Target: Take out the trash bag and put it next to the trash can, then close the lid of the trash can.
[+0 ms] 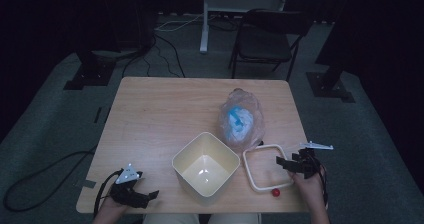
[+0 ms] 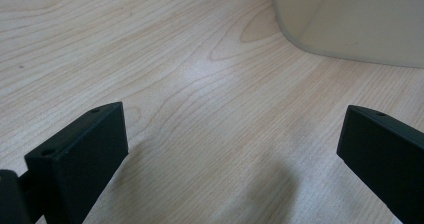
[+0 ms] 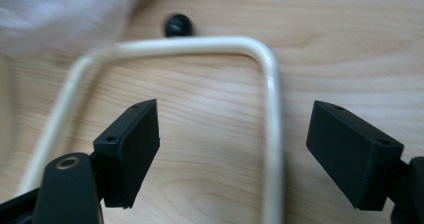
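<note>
A cream square tub [image 1: 206, 166] stands near the table's front edge. To its right lies a white square frame [image 1: 248, 170], flat on the wood. My right gripper [image 1: 286, 165] hovers over the frame's right side with its jaws wide apart. In the right gripper view one side of the frame [image 3: 272, 134] runs between the jaws of the right gripper [image 3: 232, 149], and neither pad touches it. My left gripper [image 1: 150, 198] rests open at the front left, with only bare wood between the jaws of the left gripper [image 2: 230, 154]. The tub's wall [image 2: 350, 24] shows ahead of it.
A clear plastic bag [image 1: 241, 119] with blue and white contents sits behind the frame. A small red ball [image 1: 275, 192] lies at the frame's front corner. A small black knob [image 3: 178, 25] sits just beyond the frame. A dark folding chair [image 1: 265, 39] stands behind the table.
</note>
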The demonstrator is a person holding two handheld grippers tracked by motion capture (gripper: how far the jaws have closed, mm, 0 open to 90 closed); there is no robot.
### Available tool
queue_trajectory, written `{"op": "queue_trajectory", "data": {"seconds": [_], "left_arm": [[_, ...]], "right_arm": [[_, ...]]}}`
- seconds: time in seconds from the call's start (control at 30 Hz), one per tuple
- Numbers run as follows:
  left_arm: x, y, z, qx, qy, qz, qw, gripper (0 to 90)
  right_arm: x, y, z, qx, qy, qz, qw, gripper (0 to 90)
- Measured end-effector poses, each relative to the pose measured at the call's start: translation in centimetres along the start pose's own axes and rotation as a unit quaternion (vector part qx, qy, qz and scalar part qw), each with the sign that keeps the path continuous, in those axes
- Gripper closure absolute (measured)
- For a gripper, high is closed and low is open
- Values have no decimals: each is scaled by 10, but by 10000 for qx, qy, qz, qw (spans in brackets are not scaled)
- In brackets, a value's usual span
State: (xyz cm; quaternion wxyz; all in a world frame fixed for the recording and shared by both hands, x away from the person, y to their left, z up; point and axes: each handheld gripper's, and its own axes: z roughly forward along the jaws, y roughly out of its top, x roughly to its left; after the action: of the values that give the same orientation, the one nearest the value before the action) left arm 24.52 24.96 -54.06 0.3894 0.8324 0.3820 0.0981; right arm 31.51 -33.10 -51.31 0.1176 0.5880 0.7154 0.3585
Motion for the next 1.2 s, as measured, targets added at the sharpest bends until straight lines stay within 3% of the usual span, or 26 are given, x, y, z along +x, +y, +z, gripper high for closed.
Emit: {"op": "queue_trajectory", "data": {"seconds": [0.27,0.43,0.47,0.6,0.63,0.67,0.73,0.8,0.9,0.97,1.0,1.2], "left_arm": [[-1,1,0,-20,-18,9,10000,5],[-1,1,0,0,3,41,10000,5],[-1,0,0,2,4,46,10000,5],[-1,0,-1,-1,-4,28,10000,5],[0,0,-1,0,7,29,10000,5],[0,0,-1,0,7,29,10000,5],[0,0,-1,-12,-6,28,10000,5],[-1,0,0,-4,-4,43,10000,5],[-1,0,0,17,10,68,10000,5],[-1,0,0,23,13,64,10000,5],[-1,0,0,31,15,54,10000,5],[0,0,0,-1,3,48,10000,5]], "right_arm": [[-9,-8,4,111,-180,64,9998,233],[-10,-10,8,251,-463,9,9986,243],[-10,-12,11,355,-552,-28,9978,257],[-8,-12,11,351,-792,-178,9961,297],[-4,-13,12,411,-979,-338,9938,329],[-4,-13,12,411,-979,-338,9938,329],[1,-13,12,494,-1135,-536,9909,408],[3,-12,12,505,-1085,-610,9909,551],[5,-10,12,529,-1062,-617,9910,690],[5,-10,12,532,-1072,-625,9908,718],[5,-9,12,529,-1092,-561,9910,793],[5,-8,13,567,-1092,-537,9909,815]]}}
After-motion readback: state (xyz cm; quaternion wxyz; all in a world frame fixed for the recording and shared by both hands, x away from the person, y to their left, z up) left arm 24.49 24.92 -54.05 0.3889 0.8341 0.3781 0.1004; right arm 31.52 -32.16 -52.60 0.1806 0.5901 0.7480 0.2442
